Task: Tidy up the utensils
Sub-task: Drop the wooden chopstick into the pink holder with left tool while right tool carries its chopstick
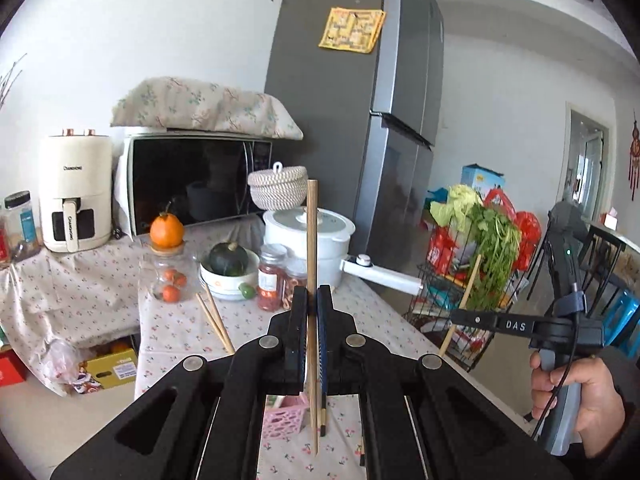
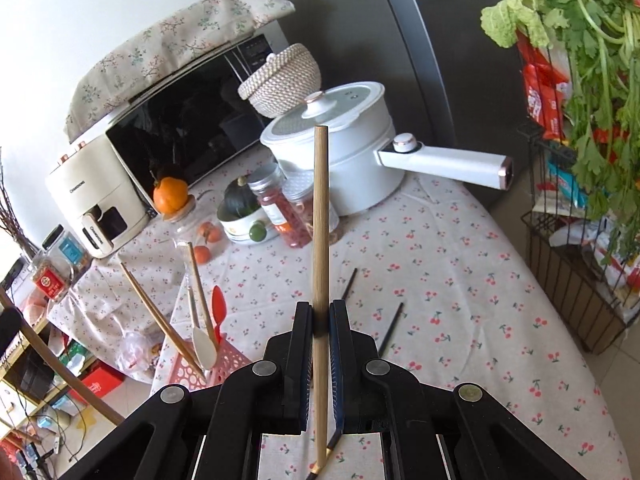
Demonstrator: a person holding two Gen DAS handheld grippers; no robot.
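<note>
The tabletop [image 2: 460, 248] has a cloth with small cherries; a white pot [image 2: 340, 160], a microwave [image 1: 192, 184] and a grey fridge [image 1: 340, 100] stand behind. The left claw [image 1: 313, 300] is closed on a wooden chopstick [image 1: 312, 240], upright between its jaws. The right claw [image 2: 321, 312] grips another wooden chopstick [image 2: 321, 208]. Only the right view shows the pink basket [image 2: 224, 364] with utensils and two dark chopsticks [image 2: 390, 328] lying on the cloth.
</note>
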